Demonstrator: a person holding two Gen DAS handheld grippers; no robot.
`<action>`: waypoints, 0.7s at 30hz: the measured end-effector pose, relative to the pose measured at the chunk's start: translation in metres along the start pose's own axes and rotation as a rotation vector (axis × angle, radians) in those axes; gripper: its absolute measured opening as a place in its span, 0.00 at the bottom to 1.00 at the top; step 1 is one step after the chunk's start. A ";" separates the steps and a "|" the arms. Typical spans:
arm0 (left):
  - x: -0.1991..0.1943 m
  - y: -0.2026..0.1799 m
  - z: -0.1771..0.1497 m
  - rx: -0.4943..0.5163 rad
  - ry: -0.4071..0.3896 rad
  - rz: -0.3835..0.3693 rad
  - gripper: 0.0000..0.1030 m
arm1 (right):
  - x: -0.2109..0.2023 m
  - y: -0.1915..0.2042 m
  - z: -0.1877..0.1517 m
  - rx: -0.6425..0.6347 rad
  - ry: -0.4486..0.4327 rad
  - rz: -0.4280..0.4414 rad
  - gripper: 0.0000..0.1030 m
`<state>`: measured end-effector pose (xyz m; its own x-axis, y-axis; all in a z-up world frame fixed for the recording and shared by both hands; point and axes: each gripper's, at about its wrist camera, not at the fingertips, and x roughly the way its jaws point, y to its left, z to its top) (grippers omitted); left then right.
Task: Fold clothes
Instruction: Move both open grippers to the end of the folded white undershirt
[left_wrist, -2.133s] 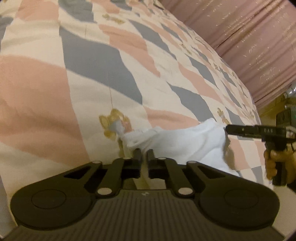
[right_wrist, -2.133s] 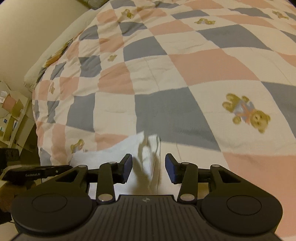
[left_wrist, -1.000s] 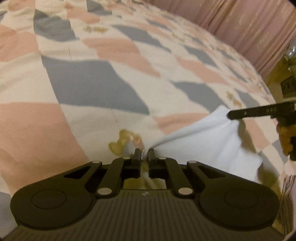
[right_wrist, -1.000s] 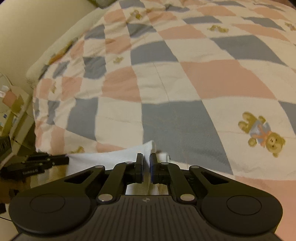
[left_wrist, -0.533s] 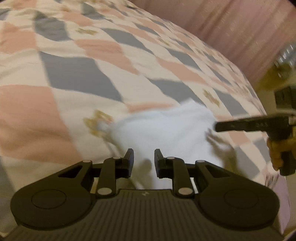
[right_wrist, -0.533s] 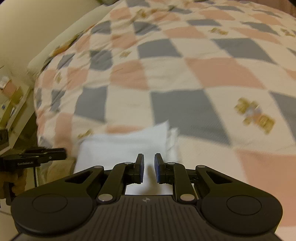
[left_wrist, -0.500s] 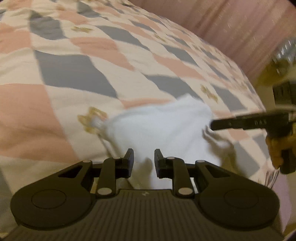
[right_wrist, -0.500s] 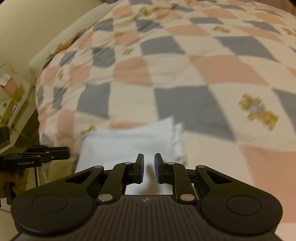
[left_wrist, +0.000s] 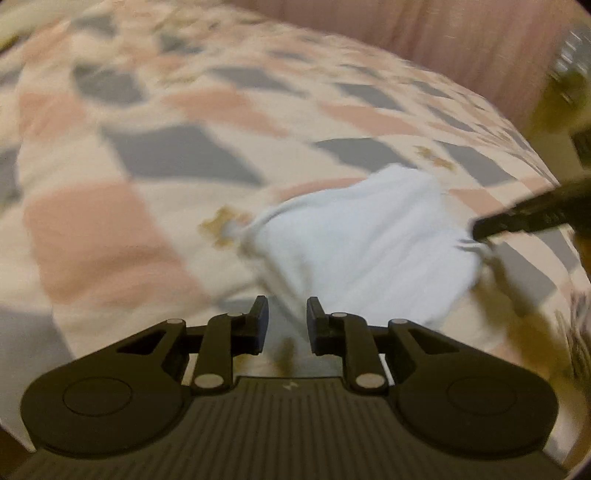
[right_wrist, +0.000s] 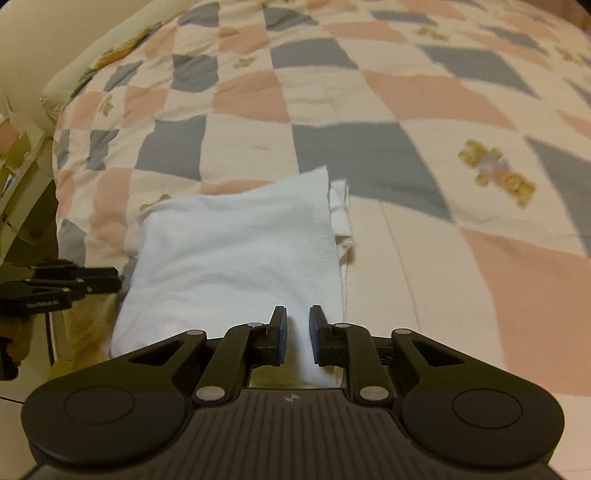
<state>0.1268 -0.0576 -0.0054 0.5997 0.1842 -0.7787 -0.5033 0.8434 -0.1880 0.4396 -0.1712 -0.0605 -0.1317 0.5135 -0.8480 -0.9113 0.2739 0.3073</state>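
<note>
White folded cloth (right_wrist: 236, 254) lies on the checked bed quilt (right_wrist: 424, 221) near its edge, long axis running near to far. Both grippers, left (left_wrist: 284, 321) and right (right_wrist: 294, 330), tilt downward above it, jaws parted, released.

surface: bed (right_wrist: 424, 92) under checked pink, grey and cream quilt with teddy-bear prints | on it: white folded garment (right_wrist: 236, 251) lying near the quilt's edge, apparently flat

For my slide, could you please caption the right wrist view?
Folded white cloth on checkered quilt, right gripper open.
</note>
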 end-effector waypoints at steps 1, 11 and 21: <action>0.001 -0.011 0.002 0.045 -0.002 -0.027 0.16 | -0.003 0.006 0.000 -0.013 -0.009 0.009 0.19; 0.029 -0.037 -0.036 0.249 0.097 -0.015 0.19 | 0.032 0.047 -0.018 -0.183 0.086 0.068 0.15; 0.004 -0.098 -0.059 0.628 0.024 0.096 0.25 | -0.015 0.053 -0.043 -0.461 0.026 -0.149 0.51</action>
<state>0.1419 -0.1687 -0.0257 0.5523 0.2687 -0.7891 -0.0889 0.9602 0.2647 0.3760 -0.1997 -0.0499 0.0089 0.4737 -0.8806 -0.9981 -0.0490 -0.0364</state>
